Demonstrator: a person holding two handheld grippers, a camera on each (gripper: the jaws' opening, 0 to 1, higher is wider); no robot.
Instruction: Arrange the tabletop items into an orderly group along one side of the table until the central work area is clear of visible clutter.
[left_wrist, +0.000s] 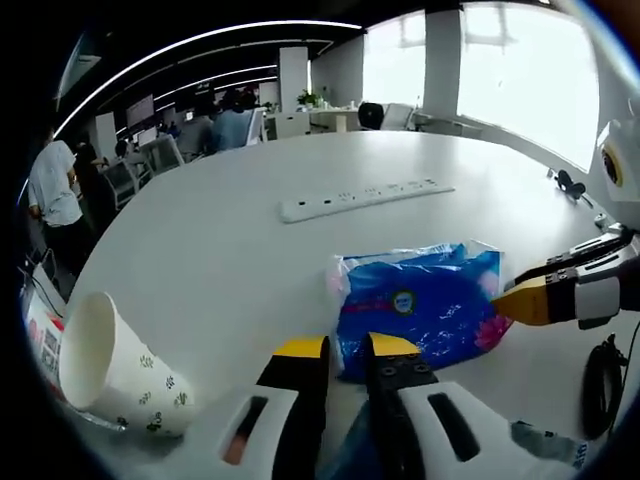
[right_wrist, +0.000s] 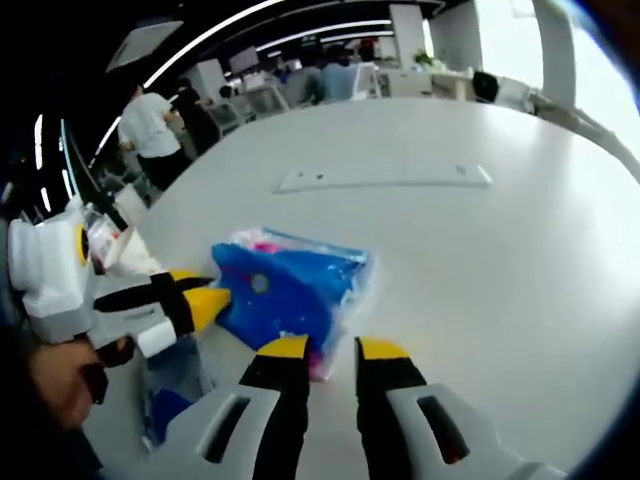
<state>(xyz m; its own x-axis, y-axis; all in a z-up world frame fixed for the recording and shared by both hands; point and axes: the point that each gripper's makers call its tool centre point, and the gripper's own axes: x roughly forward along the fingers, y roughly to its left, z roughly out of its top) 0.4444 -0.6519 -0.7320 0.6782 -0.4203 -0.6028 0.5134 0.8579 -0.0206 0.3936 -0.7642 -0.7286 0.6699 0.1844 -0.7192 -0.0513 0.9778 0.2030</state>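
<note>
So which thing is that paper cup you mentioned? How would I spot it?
Start at the big white table. Near its edge, apart from the blue plastic packet, the paper cup lies tipped on its side, white with small dark prints, its open mouth showing.

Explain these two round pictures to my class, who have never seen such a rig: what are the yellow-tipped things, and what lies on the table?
A person holds a two-jaw gripper in each hand, with a camera on each. In the left gripper view, the left gripper rises from the bottom; the right gripper enters from the right. The right gripper view looks along the right gripper's own jaws. On the white table lie a blue tissue pack, a tipped paper cup and a power strip. Both grippers' jaws sit at the pack's edges; whether either grips it, I cannot tell.
</note>
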